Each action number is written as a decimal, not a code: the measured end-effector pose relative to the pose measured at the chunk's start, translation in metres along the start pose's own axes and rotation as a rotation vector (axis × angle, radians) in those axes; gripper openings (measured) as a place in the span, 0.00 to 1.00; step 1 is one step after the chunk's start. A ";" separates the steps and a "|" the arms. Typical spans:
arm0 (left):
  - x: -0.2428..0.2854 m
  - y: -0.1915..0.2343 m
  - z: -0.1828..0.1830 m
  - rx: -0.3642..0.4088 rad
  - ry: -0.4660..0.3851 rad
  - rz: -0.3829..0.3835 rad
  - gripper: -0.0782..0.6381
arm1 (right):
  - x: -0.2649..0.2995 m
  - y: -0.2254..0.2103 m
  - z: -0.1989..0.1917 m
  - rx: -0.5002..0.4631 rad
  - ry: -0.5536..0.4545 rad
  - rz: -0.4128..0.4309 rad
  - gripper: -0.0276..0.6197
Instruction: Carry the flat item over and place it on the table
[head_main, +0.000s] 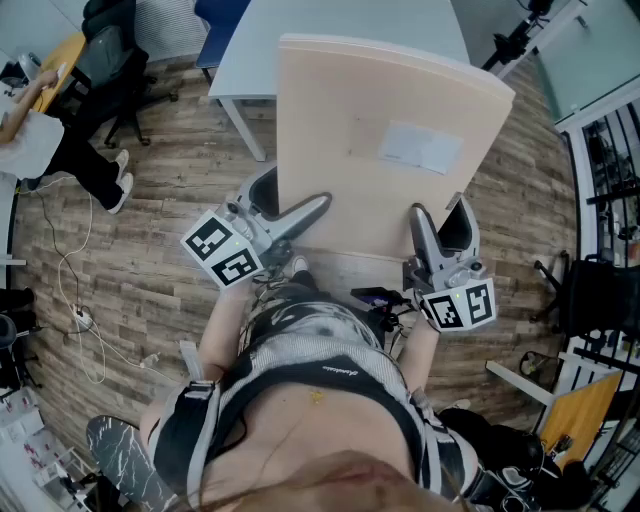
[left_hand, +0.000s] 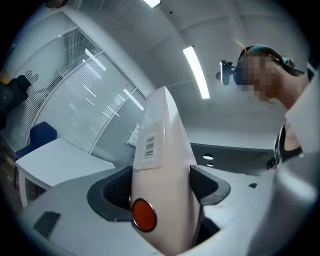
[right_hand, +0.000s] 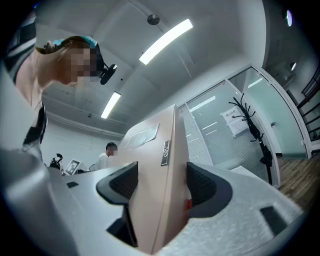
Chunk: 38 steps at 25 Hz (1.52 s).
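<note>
A flat beige box (head_main: 390, 150) with a white label on top is held out level in front of me, over the wood floor. My left gripper (head_main: 290, 205) is shut on its near left edge, and my right gripper (head_main: 441, 228) is shut on its near right edge. In the left gripper view the box (left_hand: 160, 150) stands edge-on between the dark pads, showing a barcode and a red dot, with the gripper (left_hand: 162, 187) pressed on both faces. The right gripper view likewise shows the box (right_hand: 157, 165) clamped in that gripper (right_hand: 160, 185). The white table (head_main: 250, 50) lies just beyond the box's far edge.
A person in white (head_main: 40, 140) sits at the far left beside office chairs (head_main: 110, 60). A cable with a socket strip (head_main: 80, 320) trails over the floor at left. Glass partition and dark racks (head_main: 600, 180) line the right side; a coat stand (right_hand: 250, 130) rises by the glass.
</note>
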<state>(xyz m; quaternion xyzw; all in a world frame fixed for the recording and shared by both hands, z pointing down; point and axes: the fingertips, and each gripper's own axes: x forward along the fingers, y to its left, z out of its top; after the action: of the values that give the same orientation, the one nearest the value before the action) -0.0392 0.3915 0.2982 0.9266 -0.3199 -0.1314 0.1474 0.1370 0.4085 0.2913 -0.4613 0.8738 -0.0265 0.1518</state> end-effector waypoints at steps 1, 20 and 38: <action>-0.001 0.000 -0.001 0.000 -0.001 0.000 0.60 | 0.000 0.000 -0.001 -0.001 0.000 0.000 0.50; -0.011 0.030 0.004 -0.035 0.005 -0.013 0.60 | 0.026 0.012 -0.014 0.009 0.005 -0.009 0.51; -0.032 0.080 0.022 -0.072 0.020 0.003 0.60 | 0.073 0.036 -0.034 0.023 0.026 -0.031 0.51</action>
<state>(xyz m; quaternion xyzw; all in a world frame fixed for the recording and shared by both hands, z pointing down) -0.1153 0.3476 0.3111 0.9216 -0.3147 -0.1332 0.1840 0.0599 0.3661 0.2993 -0.4728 0.8680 -0.0450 0.1452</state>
